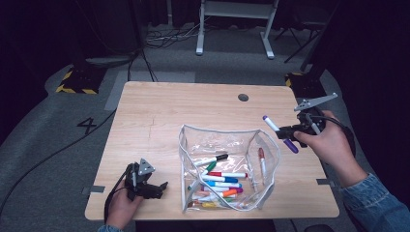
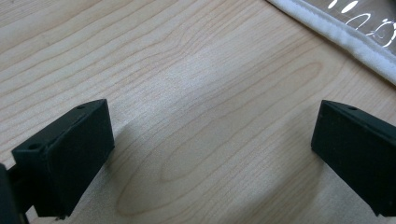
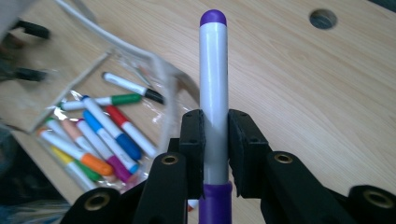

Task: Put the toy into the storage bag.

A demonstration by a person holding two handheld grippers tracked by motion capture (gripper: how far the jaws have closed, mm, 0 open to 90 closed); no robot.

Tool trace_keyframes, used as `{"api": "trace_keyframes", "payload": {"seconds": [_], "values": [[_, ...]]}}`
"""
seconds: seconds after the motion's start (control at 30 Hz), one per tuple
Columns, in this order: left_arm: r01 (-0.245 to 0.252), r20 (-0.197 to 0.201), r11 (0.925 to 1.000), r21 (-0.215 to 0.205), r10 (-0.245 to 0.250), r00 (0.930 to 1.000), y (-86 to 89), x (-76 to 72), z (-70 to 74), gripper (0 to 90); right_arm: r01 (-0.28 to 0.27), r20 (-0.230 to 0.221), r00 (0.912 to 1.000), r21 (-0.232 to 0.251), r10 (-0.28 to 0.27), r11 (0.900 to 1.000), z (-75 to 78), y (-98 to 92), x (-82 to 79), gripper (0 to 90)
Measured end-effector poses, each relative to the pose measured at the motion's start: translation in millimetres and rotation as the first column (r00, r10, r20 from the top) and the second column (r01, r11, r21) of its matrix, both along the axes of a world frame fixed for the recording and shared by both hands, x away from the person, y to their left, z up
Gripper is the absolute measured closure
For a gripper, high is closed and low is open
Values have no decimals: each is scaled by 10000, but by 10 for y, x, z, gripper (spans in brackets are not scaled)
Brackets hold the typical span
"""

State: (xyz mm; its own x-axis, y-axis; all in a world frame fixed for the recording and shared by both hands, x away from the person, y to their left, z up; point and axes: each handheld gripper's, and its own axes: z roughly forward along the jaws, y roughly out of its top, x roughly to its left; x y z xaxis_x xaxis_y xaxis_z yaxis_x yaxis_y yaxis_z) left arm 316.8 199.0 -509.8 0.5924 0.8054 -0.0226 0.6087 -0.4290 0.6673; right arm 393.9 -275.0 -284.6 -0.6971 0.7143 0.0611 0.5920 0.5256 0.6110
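Clamping a purple marker [image 1: 280, 134] above the table [image 1: 159, 111], the right tool [image 1: 289, 131] points left; the left tool [image 1: 162, 187] rests wide open.

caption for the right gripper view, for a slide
Right tool shut on a purple marker, above a clear pouch of markers on the table.

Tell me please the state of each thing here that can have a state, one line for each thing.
Purple marker: capped, clamped in the right gripper, lifted off the table.
Right gripper: shut on the marker.
Left gripper: open, nothing between its jaws, low over the table.
Clear pouch: open at the top, lying on the table.
Markers in the pouch: capped, lying loose in a pile.
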Motion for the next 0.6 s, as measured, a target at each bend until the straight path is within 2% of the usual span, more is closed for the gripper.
{"api": "trace_keyframes", "payload": {"seconds": [0.13, 0.23, 0.43, 0.6], "values": [[1, -3, 10000, 2, -1, 10000, 0, 0, 0, 0, -627, 200, 9979, 185, 624, 9979, 154, 172, -115, 772], [-4, 0, 10000, -4, 4, 10000, 0, 0, 0, 0, -1251, 378, 9915, 88, 1247, 9921, 245, 358, -218, 772], [-33, -9, 10000, -78, 33, 10000, 6, 1, 1, 0, -2335, 361, 9714, -329, 2347, 9718, 288, 744, -364, 771], [-18, -13, 10000, -78, 17, 10000, 4, 1, -1, 0, -3063, 104, 9515, -565, 3074, 9502, 227, 1012, -411, 772]]}}
